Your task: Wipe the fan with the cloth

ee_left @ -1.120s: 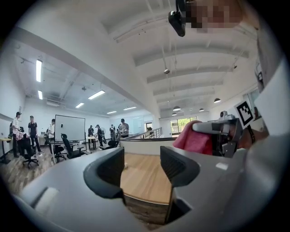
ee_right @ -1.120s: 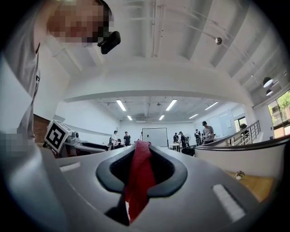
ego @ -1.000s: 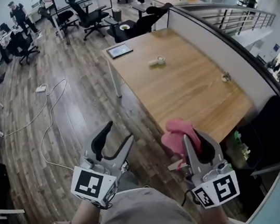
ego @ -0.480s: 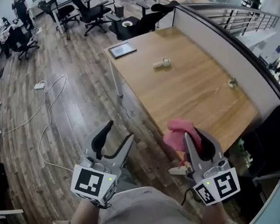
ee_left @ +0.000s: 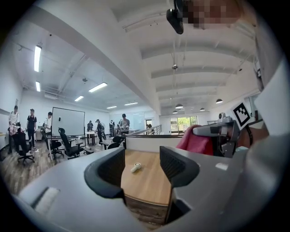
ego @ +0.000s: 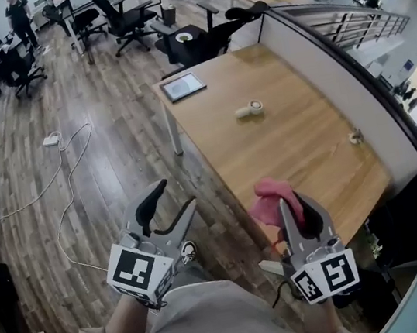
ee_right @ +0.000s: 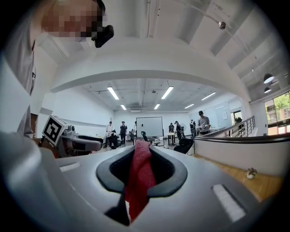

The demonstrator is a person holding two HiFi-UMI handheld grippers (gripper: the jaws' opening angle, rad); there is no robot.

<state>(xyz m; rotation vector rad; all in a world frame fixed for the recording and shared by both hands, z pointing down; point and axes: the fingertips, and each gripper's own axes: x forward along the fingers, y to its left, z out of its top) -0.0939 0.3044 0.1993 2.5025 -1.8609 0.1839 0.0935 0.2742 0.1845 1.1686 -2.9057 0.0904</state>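
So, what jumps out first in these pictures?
First, the pink cloth pinched in the right gripper, low and right in the head view. Beside it the left gripper stands open and empty, and a small white fan lies on the wooden table ahead.

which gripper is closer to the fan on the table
Right. The right gripper, shut on the pink cloth, hangs by the table's near edge, short of the fan; the left gripper, open, is over the floor beside the table.
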